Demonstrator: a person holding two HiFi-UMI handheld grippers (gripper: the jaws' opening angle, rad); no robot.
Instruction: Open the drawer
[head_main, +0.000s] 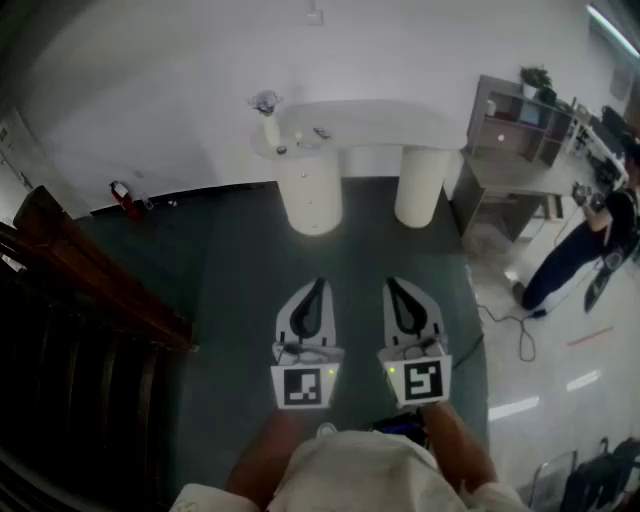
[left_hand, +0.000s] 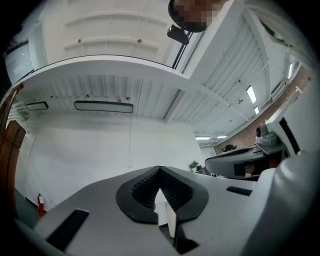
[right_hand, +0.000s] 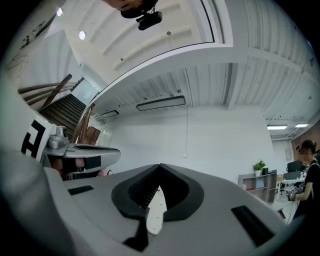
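We cannot be sure of the drawer. The likeliest drawer front (head_main: 503, 137) is a reddish-brown panel in the one grey shelf unit (head_main: 478, 125), which stands at the far right edge of the floor (head_main: 240, 280), well apart from our tools. One potted plant (head_main: 535, 77) sits on top of it. We hold two tools, the left gripper (head_main: 312, 300) and the right gripper (head_main: 408, 302), each with its jaws closed together on nothing. Ahead stands one white table (head_main: 370, 120) on two round legs (head_main: 310, 195). One person (head_main: 590, 240) stands at the right.
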